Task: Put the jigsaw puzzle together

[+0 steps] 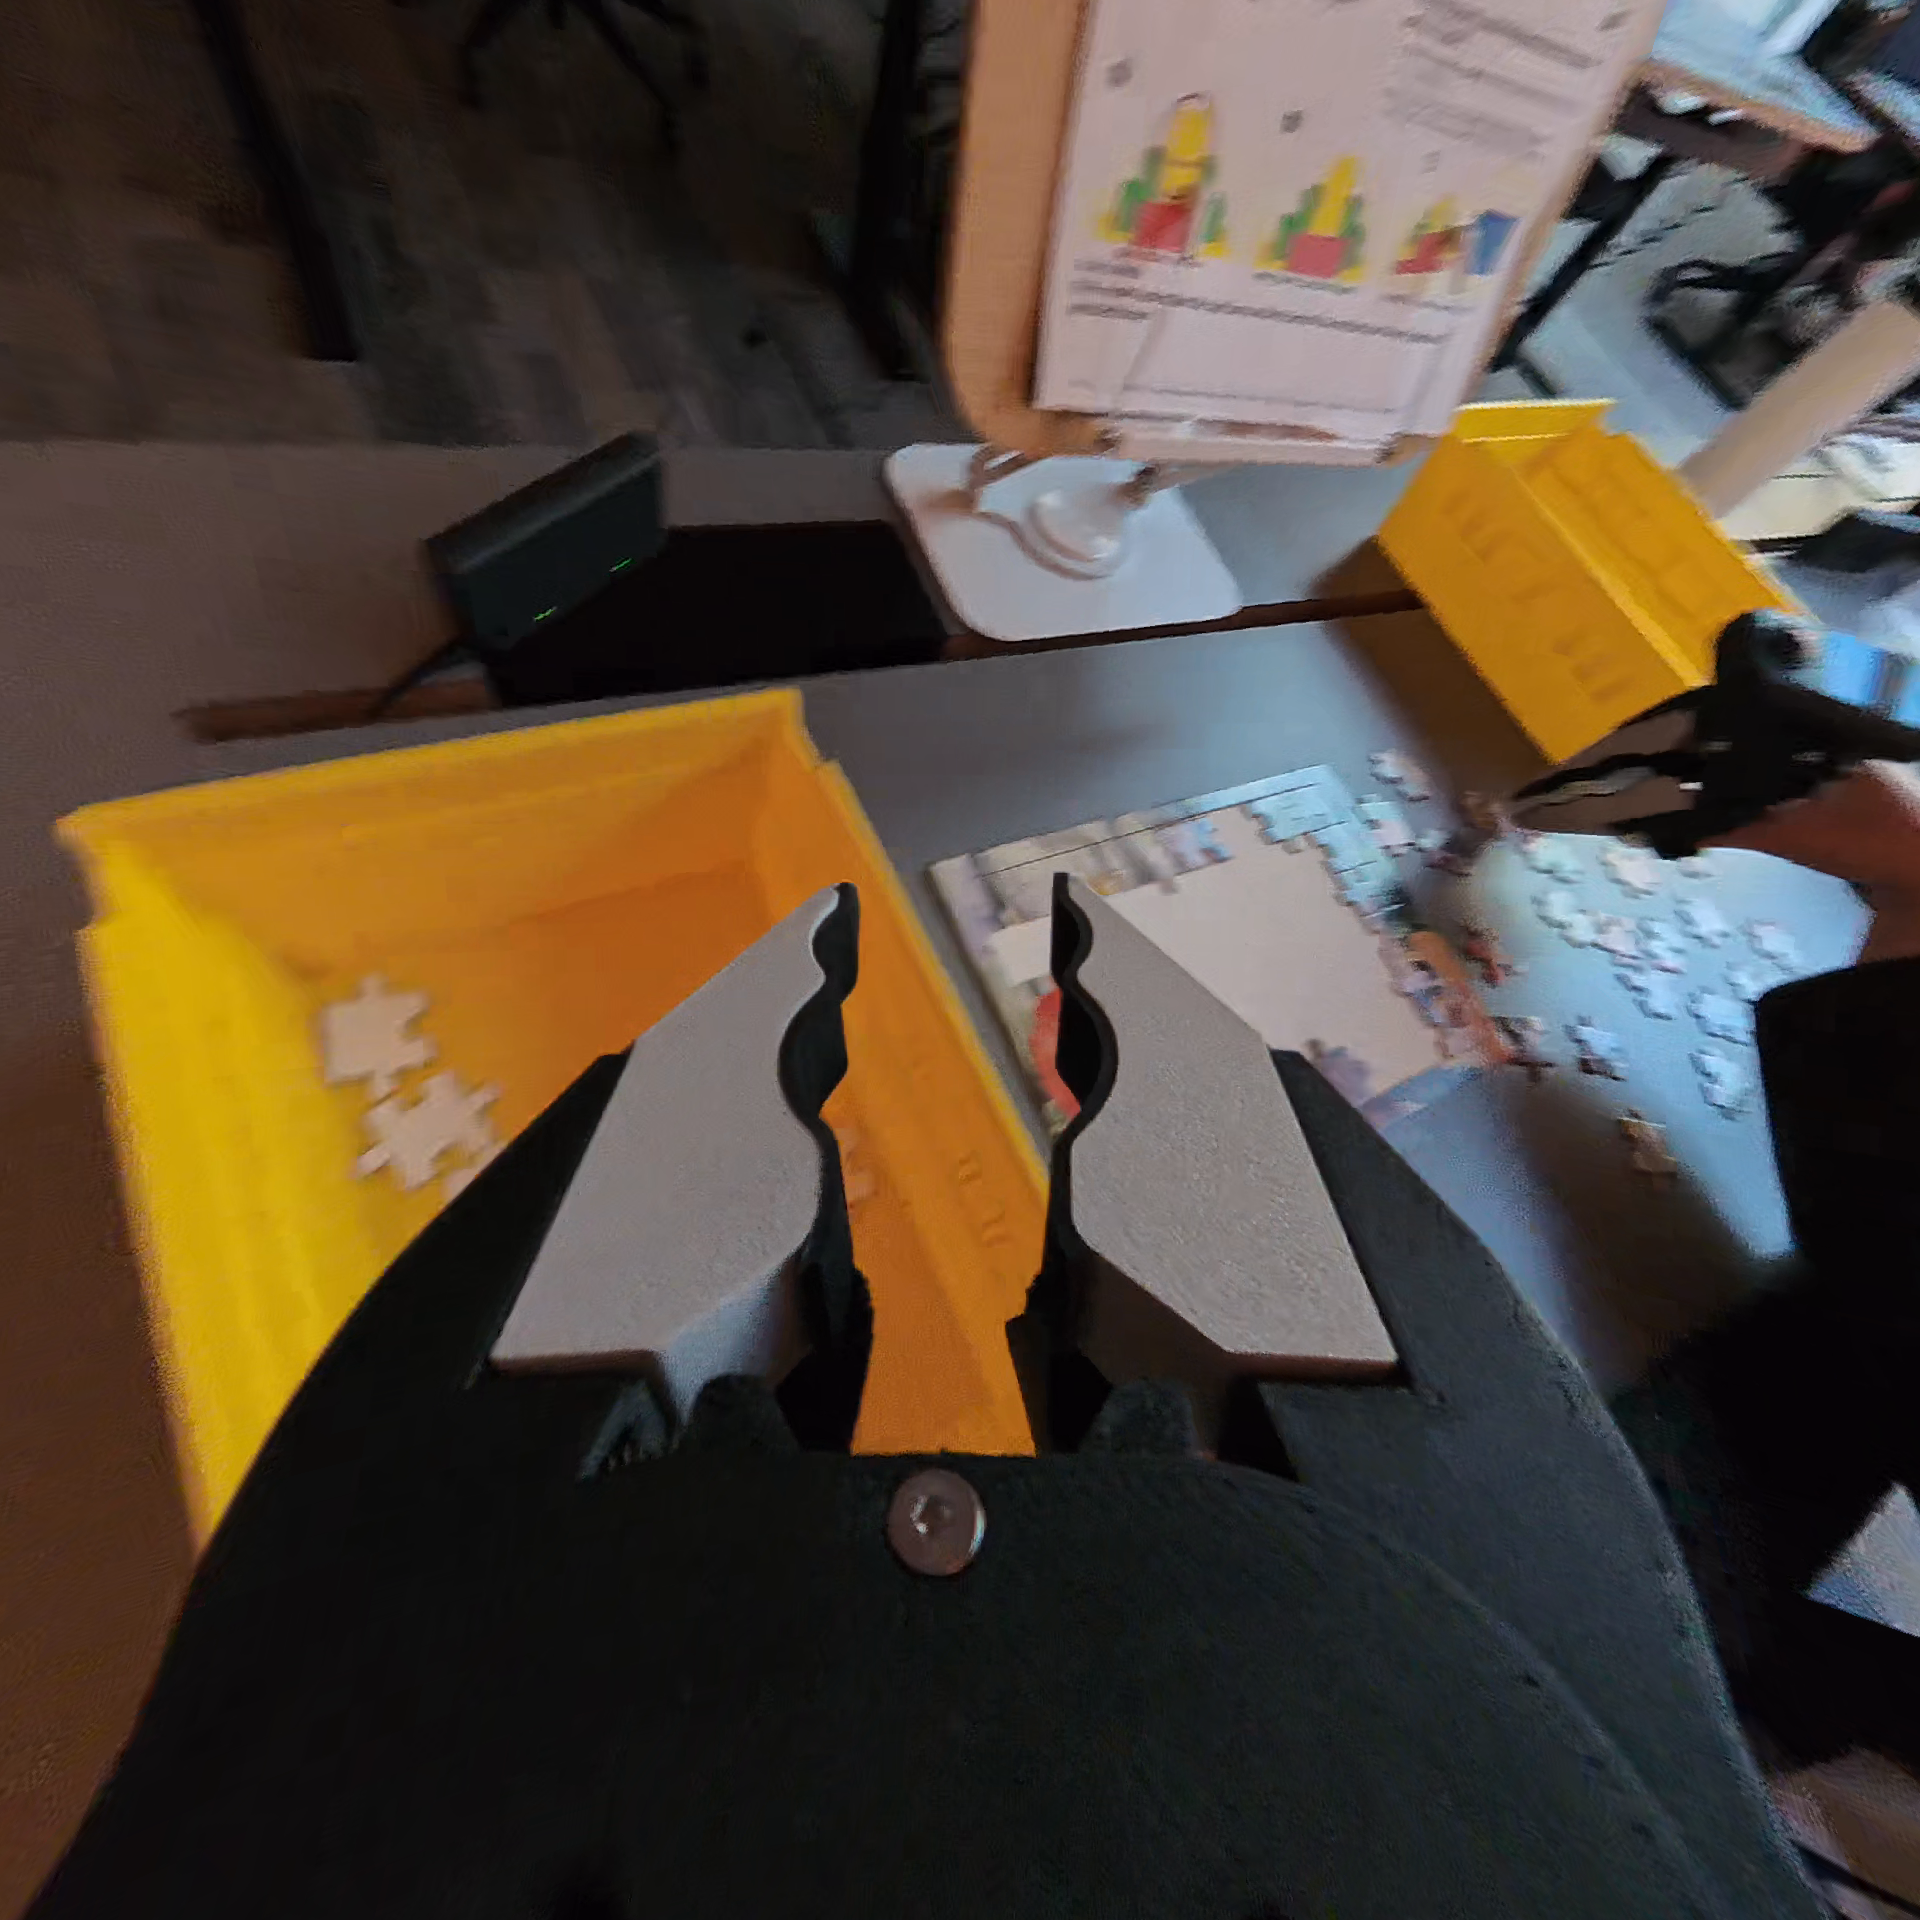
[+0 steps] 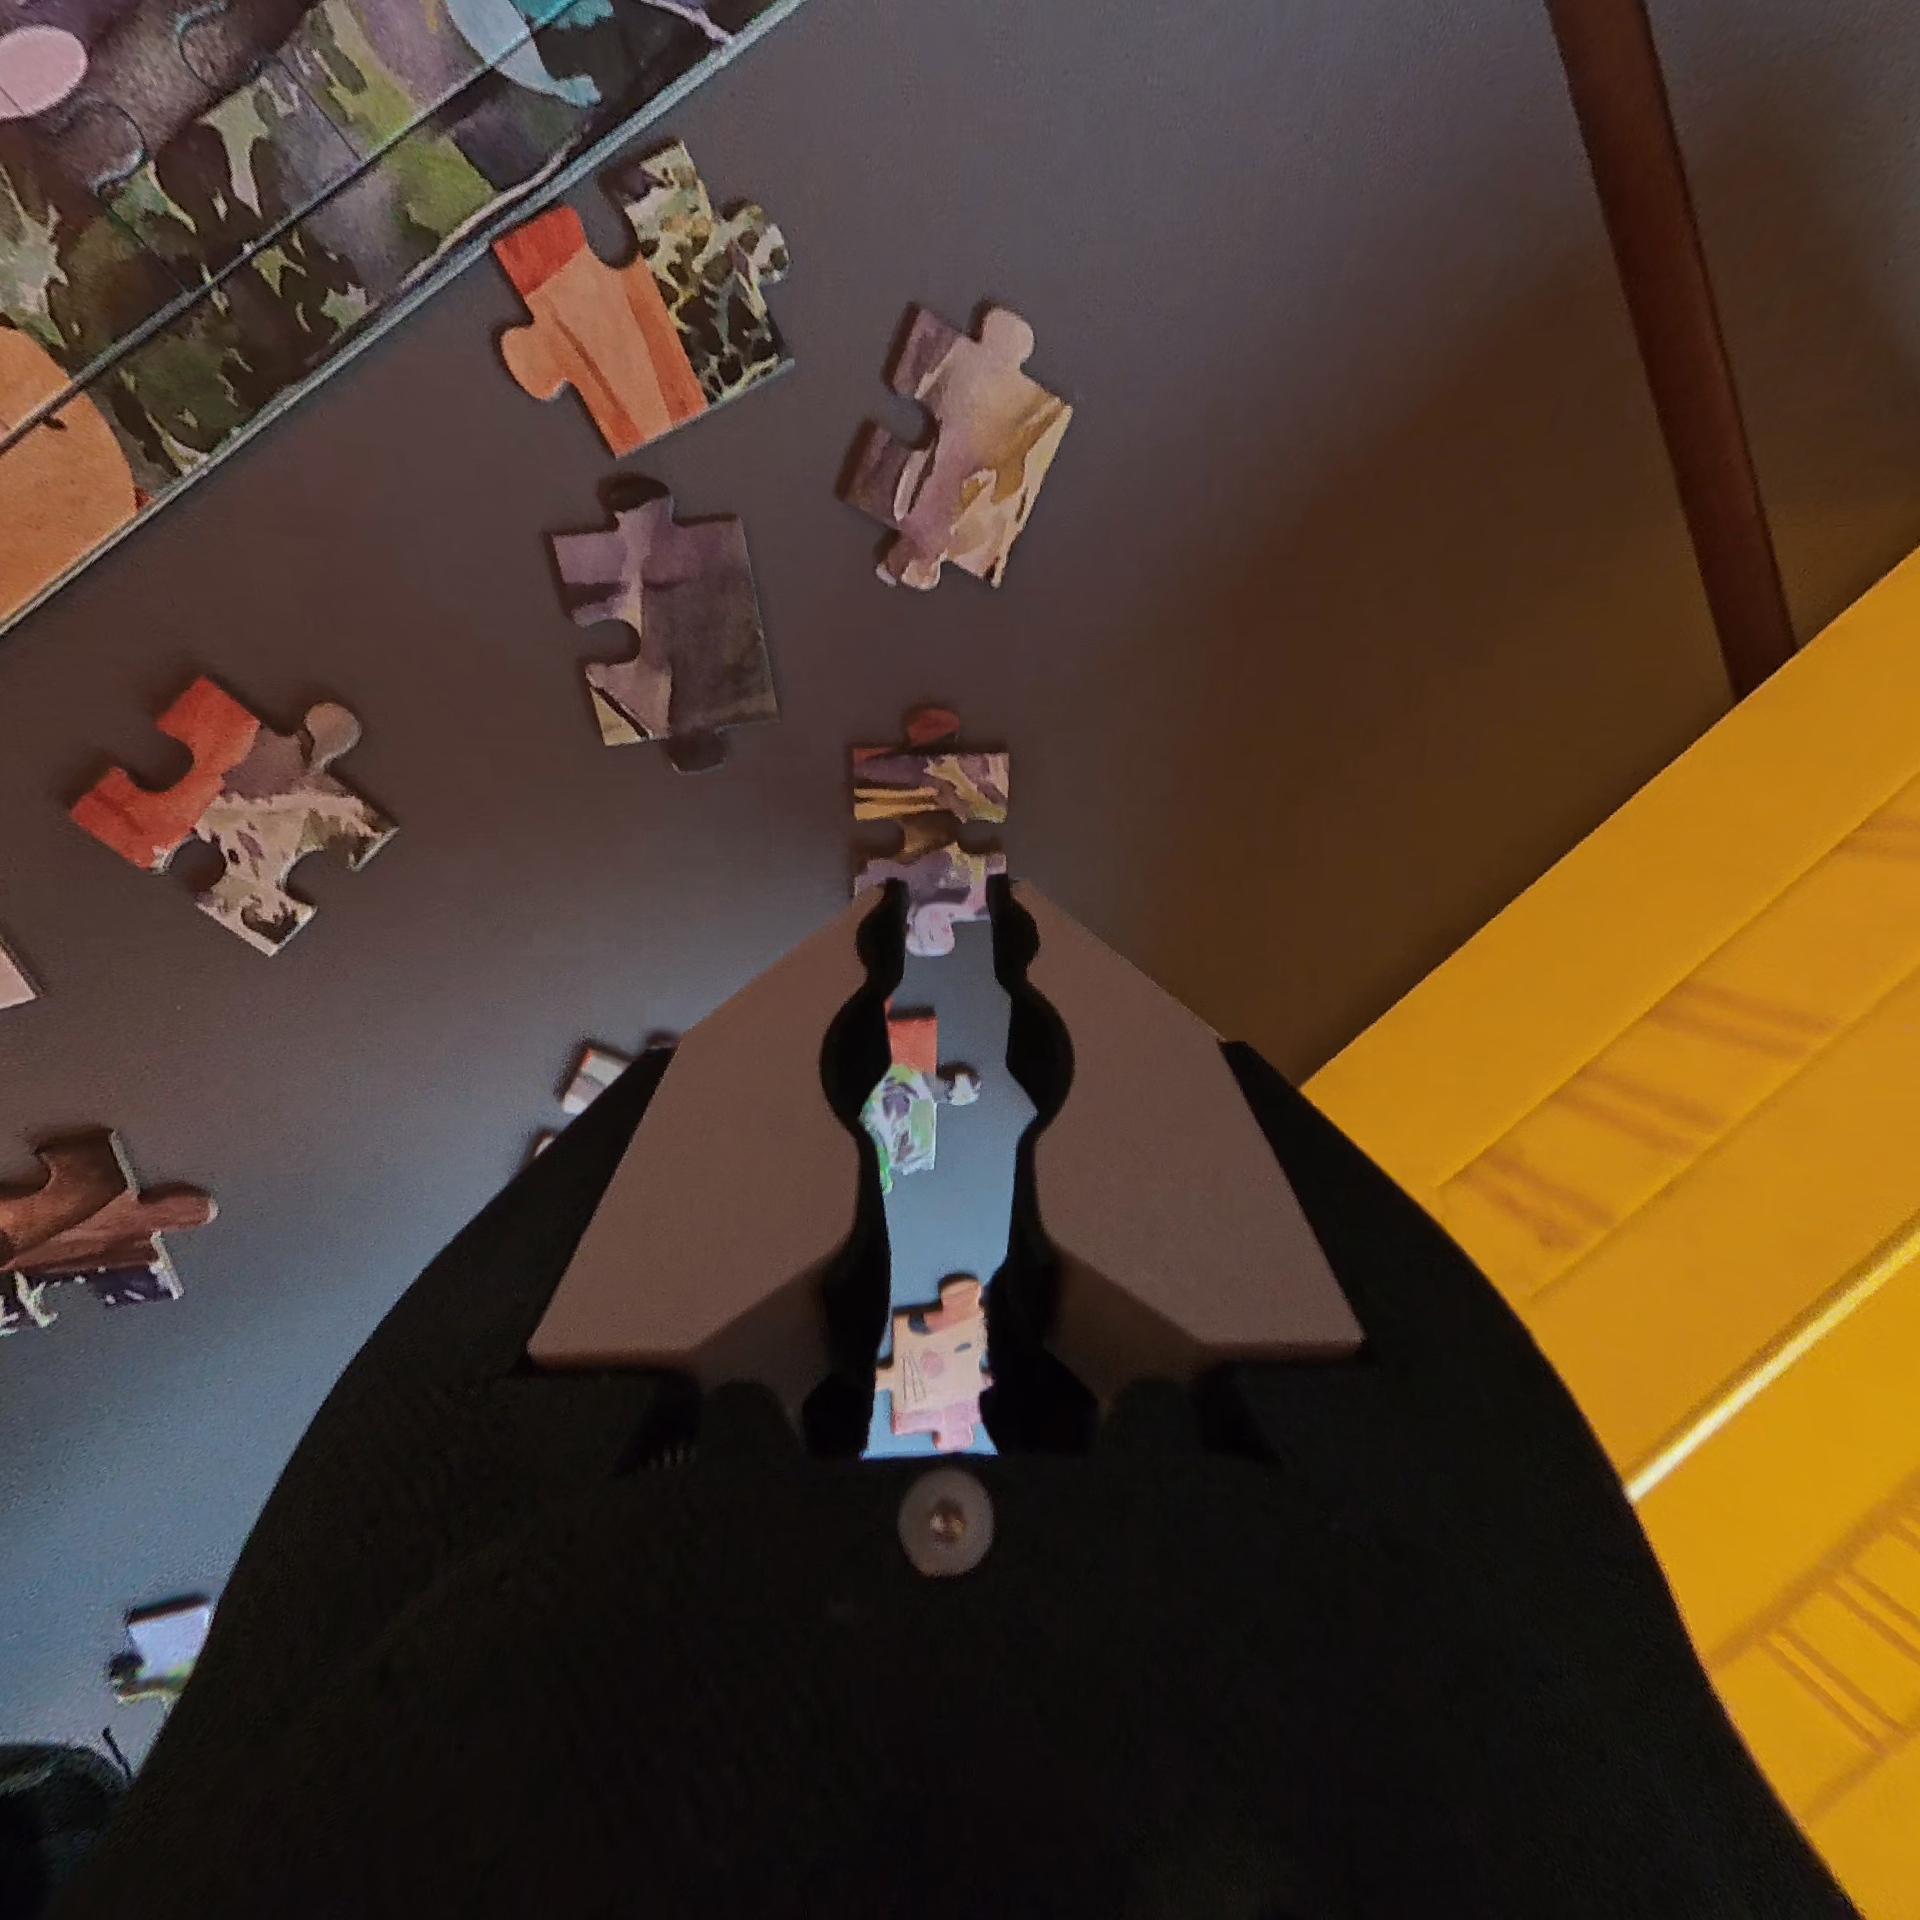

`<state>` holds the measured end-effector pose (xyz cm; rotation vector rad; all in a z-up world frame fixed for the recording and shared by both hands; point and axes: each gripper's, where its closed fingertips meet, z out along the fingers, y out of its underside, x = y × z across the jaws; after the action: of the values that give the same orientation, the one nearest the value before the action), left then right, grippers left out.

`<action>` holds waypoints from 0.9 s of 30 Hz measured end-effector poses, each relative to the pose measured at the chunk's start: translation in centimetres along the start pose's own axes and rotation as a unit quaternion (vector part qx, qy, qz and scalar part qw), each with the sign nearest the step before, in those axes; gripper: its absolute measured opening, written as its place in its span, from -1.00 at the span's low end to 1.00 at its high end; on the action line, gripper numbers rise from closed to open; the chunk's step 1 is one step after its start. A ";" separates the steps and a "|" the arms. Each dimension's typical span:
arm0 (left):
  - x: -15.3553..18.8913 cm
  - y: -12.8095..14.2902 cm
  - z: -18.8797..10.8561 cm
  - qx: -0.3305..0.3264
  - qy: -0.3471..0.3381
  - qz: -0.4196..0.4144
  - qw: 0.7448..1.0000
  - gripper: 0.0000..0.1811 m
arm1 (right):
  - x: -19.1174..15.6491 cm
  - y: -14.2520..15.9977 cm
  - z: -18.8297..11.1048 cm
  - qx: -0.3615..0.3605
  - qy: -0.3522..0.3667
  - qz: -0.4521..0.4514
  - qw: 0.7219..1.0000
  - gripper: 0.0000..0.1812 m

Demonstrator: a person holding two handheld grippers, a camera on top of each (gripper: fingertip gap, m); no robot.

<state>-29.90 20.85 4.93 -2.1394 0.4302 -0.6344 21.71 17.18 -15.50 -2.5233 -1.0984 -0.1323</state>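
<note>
On the grey desk [image 1: 1091, 727] a large yellow bin [image 1: 436, 862] stands open at the left, and inside it lie a few puzzle pieces turned pale side up [image 1: 400, 1081], bunched near its left wall. The left tongs [image 1: 951, 904] hang above the bin's right rim with a clear gap between the two fingers and nothing held in them. Just right of the bin lies the partly assembled jigsaw puzzle [image 1: 1174, 914], its top and left borders joined and the middle bare. Loose pieces [image 1: 1662, 956] are scattered on the desk to its right. A second yellow bin [image 1: 1558, 561] stands farther back at the right; its contents cannot be seen. In the right wrist view the right tongs [image 2: 943, 888] are narrowed onto a multicoloured puzzle piece [image 2: 930, 800], the tips pinching its near end while the rest sticks out ahead. More loose pieces lie face up beneath, among them an orange and green piece [image 2: 644, 312] and a purple piece [image 2: 670, 623]. The puzzle's border [image 2: 260, 208] runs across the upper left, and the yellow bin's wall [image 2: 1621, 1091] fills the right side.
</note>
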 end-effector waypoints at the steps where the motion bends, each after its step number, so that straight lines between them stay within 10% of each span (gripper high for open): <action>1: -2.0 1.2 -0.7 -0.022 -0.031 -0.019 0.999 -0.61 | -0.1 -0.3 0.2 0.003 0.001 -0.004 1.000 -0.82; 12: -9.6 9.8 2.1 -0.195 -0.085 -0.138 0.967 -0.59 | 0.1 0.0 1.1 0.007 -0.018 0.046 0.999 -0.80; 20: -15.4 14.6 5.0 -0.333 -0.237 -0.021 0.912 -0.56 | 1.4 -0.1 -0.2 0.023 0.015 0.049 0.998 -0.80; 27: -12.6 13.3 5.5 -0.294 -0.165 -0.062 0.939 -0.60 | 2.6 -4.0 -3.1 0.101 0.075 0.022 0.992 -0.80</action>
<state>-38.00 22.93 -12.25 -2.8005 0.3244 -0.2063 20.80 20.28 -10.75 -2.3145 -0.9471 -0.1850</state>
